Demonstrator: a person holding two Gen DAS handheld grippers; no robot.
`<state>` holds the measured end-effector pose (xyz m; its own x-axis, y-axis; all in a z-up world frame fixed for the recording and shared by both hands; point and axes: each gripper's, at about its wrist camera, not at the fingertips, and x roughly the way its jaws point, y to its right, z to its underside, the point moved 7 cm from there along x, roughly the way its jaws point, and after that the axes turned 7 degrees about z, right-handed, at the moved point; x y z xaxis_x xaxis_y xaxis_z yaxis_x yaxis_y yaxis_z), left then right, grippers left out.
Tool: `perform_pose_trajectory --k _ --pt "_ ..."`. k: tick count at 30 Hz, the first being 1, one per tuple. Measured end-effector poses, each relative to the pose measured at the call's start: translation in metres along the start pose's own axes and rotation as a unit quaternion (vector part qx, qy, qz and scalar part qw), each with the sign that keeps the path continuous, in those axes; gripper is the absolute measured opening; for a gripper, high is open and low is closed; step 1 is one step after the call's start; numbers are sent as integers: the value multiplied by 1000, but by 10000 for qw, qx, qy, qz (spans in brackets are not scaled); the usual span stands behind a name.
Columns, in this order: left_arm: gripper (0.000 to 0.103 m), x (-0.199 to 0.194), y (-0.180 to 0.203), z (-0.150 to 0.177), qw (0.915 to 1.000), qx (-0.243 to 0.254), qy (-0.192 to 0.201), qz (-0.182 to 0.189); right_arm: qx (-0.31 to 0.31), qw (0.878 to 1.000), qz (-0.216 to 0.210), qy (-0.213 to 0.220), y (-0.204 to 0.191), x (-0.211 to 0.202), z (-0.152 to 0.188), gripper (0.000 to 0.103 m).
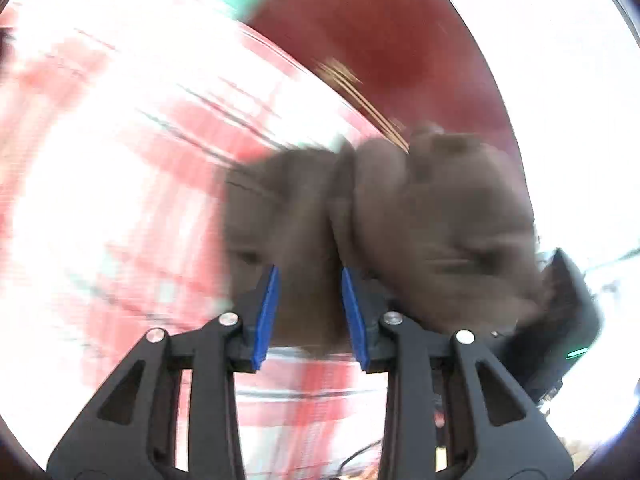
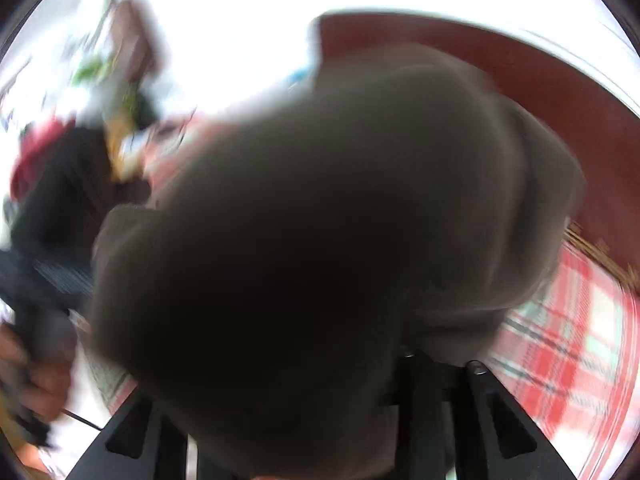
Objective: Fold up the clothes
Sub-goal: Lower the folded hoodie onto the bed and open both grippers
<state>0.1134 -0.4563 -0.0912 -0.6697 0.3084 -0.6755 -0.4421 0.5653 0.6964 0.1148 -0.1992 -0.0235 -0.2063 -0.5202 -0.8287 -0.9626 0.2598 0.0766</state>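
A grey-brown garment [image 1: 420, 216] hangs bunched in the air above a red and white plaid cloth [image 1: 120, 200]. My left gripper [image 1: 310, 280] is shut on a fold of the garment between its blue pads [image 1: 267, 312]. In the right wrist view the same garment [image 2: 320, 240] fills most of the frame and covers my right gripper's fingertips, so its jaws are hidden. The right gripper's black body [image 1: 568, 312] shows at the garment's right end in the left wrist view. Both views are motion-blurred.
A dark red surface [image 1: 380, 32] lies beyond the plaid cloth [image 2: 568, 340]. A hand [image 2: 36, 368] on the other gripper and blurred dark and colourful items [image 2: 80, 152] sit at the left of the right wrist view.
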Motion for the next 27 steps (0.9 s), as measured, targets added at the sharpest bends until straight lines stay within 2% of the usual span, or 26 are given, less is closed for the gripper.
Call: perform_pose_trajectory --k 3,5,6,8,9,11,13,15,16,17,19,21,24,26,27 --pt "34 -37 -23 -6 9985 14 287 -460 -1047 9939 321 -160 -47 36 3 54" --pt "34 -49 -18 -12 9975 188 409 -553 -1575 9863 475 -126 -65 48 8 58" --pt "34 -40 -12 -14 9972 316 346 -582 -1724 9837 509 -83 -69 49 9 60" --pt "36 -20 -1 -19 9961 575 212 -637 -1750 9833 501 -22 -69 47 10 62" --pt "43 -11 4 -21 9952 704 144 -665 -1678 9849 424 15 -67 44 10 65" --pt "51 8 15 -26 9928 961 9 -719 -1608 9867 223 94 -64 38 12 71" --pt "52 28 26 -30 9895 1218 -126 -773 -1679 9857 10 145 -66 30 16 87" --pt "52 47 37 -35 9853 1473 -260 -827 -1743 9843 -189 193 -68 22 20 87" --pt "52 56 43 -37 9829 1601 -328 -853 -1721 9844 -302 207 -66 15 22 87" --pt "52 65 32 -39 9842 1459 -410 -917 -1656 9849 -448 214 -62 7 24 87" --pt "58 73 10 -40 9848 1248 -446 -1118 -1485 9856 -766 267 -52 -12 25 86" --pt "64 73 -6 -37 9893 933 -449 -1026 -1201 9850 -1159 428 -34 -41 20 85" --pt "66 65 -18 -33 9956 480 -278 -751 -323 9861 -1516 601 13 -59 -5 85" --pt "66 55 -21 -28 9973 216 -148 -692 321 9821 -1716 705 48 -68 -24 84" --pt "66 50 -23 -26 9977 84 -83 -663 521 9807 -1740 717 63 -64 -30 81"
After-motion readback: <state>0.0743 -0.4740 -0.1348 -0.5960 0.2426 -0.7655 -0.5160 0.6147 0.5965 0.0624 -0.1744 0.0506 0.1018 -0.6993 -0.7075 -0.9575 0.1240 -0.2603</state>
